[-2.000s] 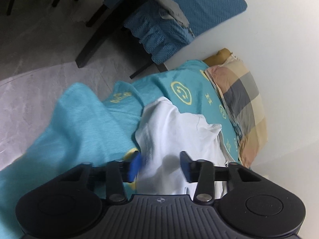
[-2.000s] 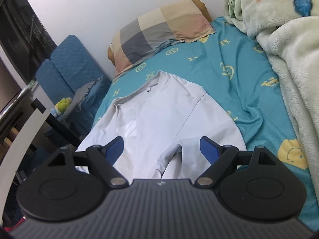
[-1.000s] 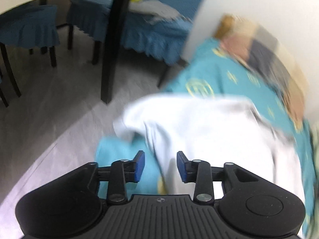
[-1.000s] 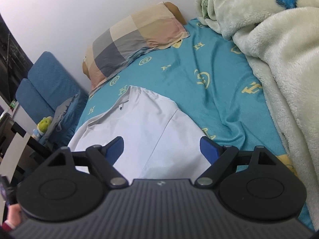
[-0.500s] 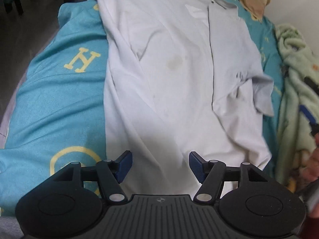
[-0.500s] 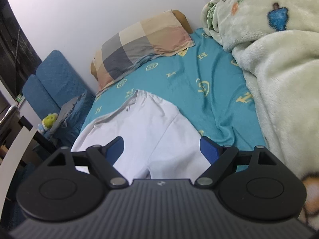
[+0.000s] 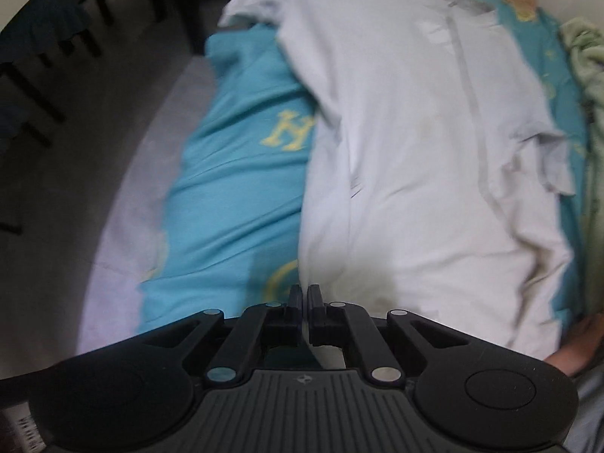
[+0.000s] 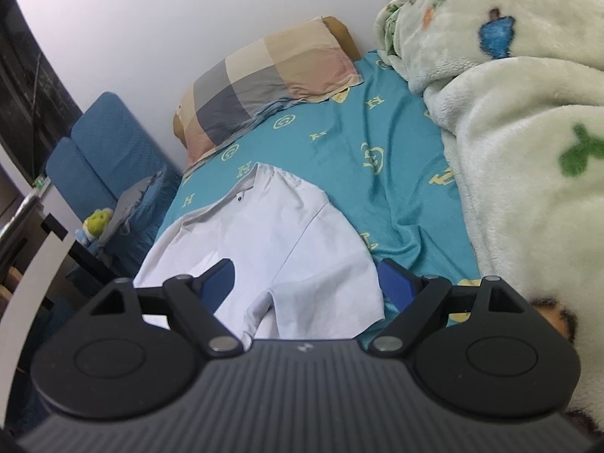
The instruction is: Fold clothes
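Note:
A white polo shirt [image 7: 415, 151] lies spread flat on the teal bed sheet [image 7: 234, 188], collar toward the pillow. My left gripper [image 7: 305, 294] points straight down at the shirt's near left hem. Its jaws are pressed together, with the shirt's edge running in between the pads. In the right wrist view the white shirt [image 8: 264, 234] lies ahead, one short sleeve nearest. My right gripper [image 8: 304, 275] hovers over that sleeve, blue pads wide apart and nothing between them.
A checked pillow [image 8: 271, 79] lies at the head of the bed. A pale green fleece blanket [image 8: 509, 113] is piled along the right side. A person's hand [image 7: 577, 343] shows at the shirt's far bottom corner. Blue chairs [image 8: 102, 151] and grey floor [image 7: 113, 151] are left of the bed.
My left gripper slid to the shirt's near left edge, and its jaws went from wide apart to closed. The right gripper drifted slightly and stayed open.

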